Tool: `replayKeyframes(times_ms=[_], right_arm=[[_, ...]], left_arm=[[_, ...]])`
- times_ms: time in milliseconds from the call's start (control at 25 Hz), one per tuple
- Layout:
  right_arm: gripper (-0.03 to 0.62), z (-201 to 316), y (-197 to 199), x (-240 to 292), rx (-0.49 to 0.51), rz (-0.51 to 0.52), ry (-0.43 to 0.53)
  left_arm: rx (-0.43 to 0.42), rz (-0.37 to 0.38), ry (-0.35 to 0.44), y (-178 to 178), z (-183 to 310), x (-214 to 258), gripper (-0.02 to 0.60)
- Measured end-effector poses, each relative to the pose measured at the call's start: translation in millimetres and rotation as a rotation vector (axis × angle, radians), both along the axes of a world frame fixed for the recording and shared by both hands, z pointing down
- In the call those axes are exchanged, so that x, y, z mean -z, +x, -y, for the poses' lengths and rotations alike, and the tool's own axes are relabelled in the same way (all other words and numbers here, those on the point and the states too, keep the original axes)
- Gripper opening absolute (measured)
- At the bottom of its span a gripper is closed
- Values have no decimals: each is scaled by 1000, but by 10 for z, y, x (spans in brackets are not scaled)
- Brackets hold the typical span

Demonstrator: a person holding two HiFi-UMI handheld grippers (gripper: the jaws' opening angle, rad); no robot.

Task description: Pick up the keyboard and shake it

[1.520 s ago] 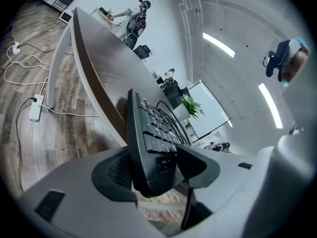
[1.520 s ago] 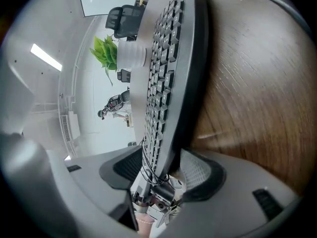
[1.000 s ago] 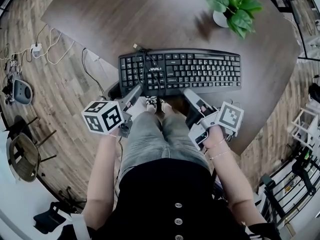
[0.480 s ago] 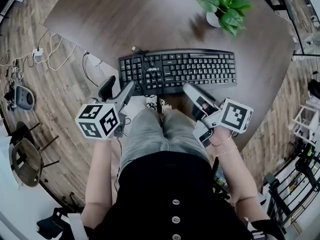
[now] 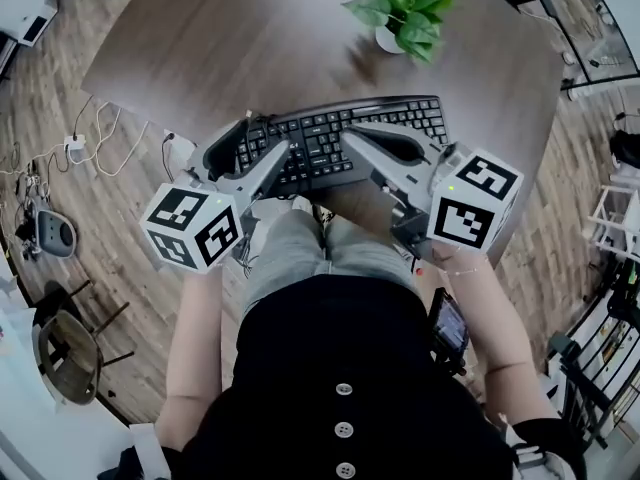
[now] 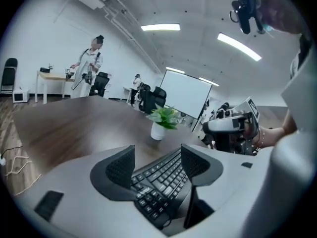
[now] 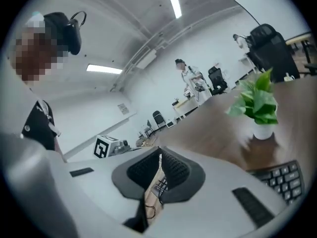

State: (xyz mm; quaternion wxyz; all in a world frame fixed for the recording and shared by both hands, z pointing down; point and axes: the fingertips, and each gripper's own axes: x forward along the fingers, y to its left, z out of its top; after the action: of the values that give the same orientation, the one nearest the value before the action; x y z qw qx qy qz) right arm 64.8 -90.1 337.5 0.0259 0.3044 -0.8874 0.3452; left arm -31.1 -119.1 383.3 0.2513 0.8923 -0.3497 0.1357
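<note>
The black keyboard (image 5: 335, 133) lies flat near the front edge of the dark round table (image 5: 230, 38), with its cable looped over its left end. My left gripper (image 5: 250, 155) hangs above that left end, open. In the left gripper view the keyboard (image 6: 161, 180) shows past the spread jaws of the left gripper (image 6: 157, 162), and nothing presses on the pads. My right gripper (image 5: 355, 140) hovers over the keyboard's middle. Its jaws have just been closing and the right gripper (image 7: 159, 170) is now shut with nothing between the pads. The keyboard's right end (image 7: 283, 178) lies below it.
A potted green plant (image 5: 400, 10) stands on the table behind the keyboard, plant (image 6: 161, 120). White cables and a power strip (image 5: 75, 96) lie on the wooden floor at left. A chair (image 5: 60, 343) stands at lower left. People work at desks far off (image 6: 91, 58).
Both grippers have risen toward the head camera and rolled, now above the keyboard rather than at its front edge. The keyboard stays on the table.
</note>
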Motion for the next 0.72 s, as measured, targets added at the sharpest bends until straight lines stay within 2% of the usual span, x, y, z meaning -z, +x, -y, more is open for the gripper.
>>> replayKeyframes(times_ms=[160,200,240,280,400,720], right_arm=[[31,7,-108,290,30,-73,137],[31,37,-97,319,33,-103,165],[31,78,-80,336,37,-136,192],[31,121,-61,353,39,-166,218],[29,209,-4,405,31,-213,269],[26,281,34,410,20,-264,301]], left_arm=[[-88,-31,95,220,1,388,289],[-88,-26,124,273,38,451,243],[-79,-19,154,319,88,510,133],[-71,-15,182,365,134,562,52],[-83,-30,220,526,191,674,27],[-80,-51,210,653,245,743,20]])
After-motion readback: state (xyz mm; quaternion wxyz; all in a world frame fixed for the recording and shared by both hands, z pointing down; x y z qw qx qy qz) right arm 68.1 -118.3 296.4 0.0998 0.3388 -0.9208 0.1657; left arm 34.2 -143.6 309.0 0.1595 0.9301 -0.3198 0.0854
